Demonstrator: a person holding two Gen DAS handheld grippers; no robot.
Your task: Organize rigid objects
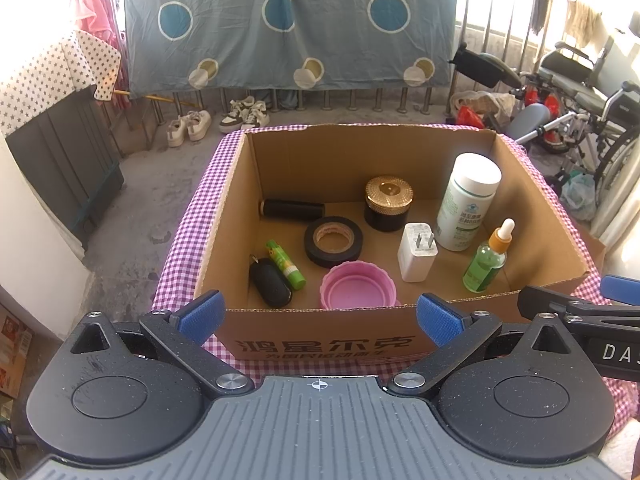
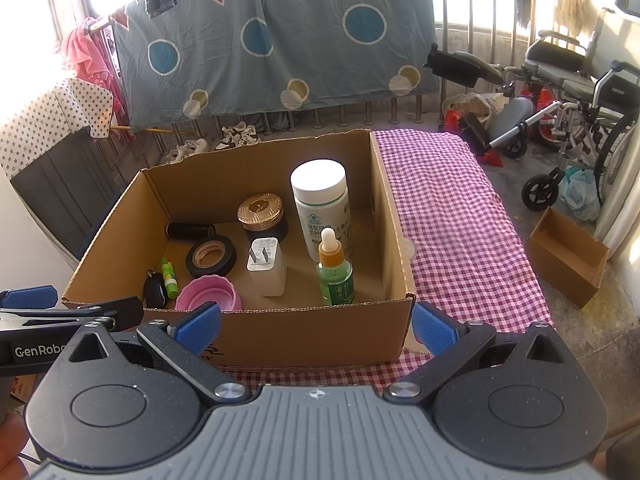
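Note:
A cardboard box (image 1: 320, 344) (image 2: 304, 336) stands on a purple checked cloth (image 2: 460, 220). Inside it are a white bottle (image 1: 468, 200) (image 2: 324, 208), a green dropper bottle (image 1: 486, 260) (image 2: 335, 272), a white charger (image 1: 416, 252) (image 2: 266, 266), a gold-lidded black jar (image 1: 388, 202) (image 2: 260, 210), a black tape roll (image 1: 333, 241) (image 2: 211, 256), a pink lid (image 1: 358, 286) (image 2: 208, 294), a green tube (image 1: 285, 264) (image 2: 169, 272), a black key fob (image 1: 270, 282) (image 2: 154, 290) and a black cylinder (image 1: 292, 210) (image 2: 190, 231). My left gripper (image 1: 318, 318) and right gripper (image 2: 316, 326) hover open before the box's near wall, holding nothing.
A small brown carton (image 2: 566, 256) sits on the floor to the right of the cloth. A wheelchair (image 2: 568, 96) and clutter stand at the back right. Shoes (image 1: 216, 120) lie by the railing under a hanging blue sheet (image 1: 288, 24). A dark cabinet (image 1: 64, 160) is at left.

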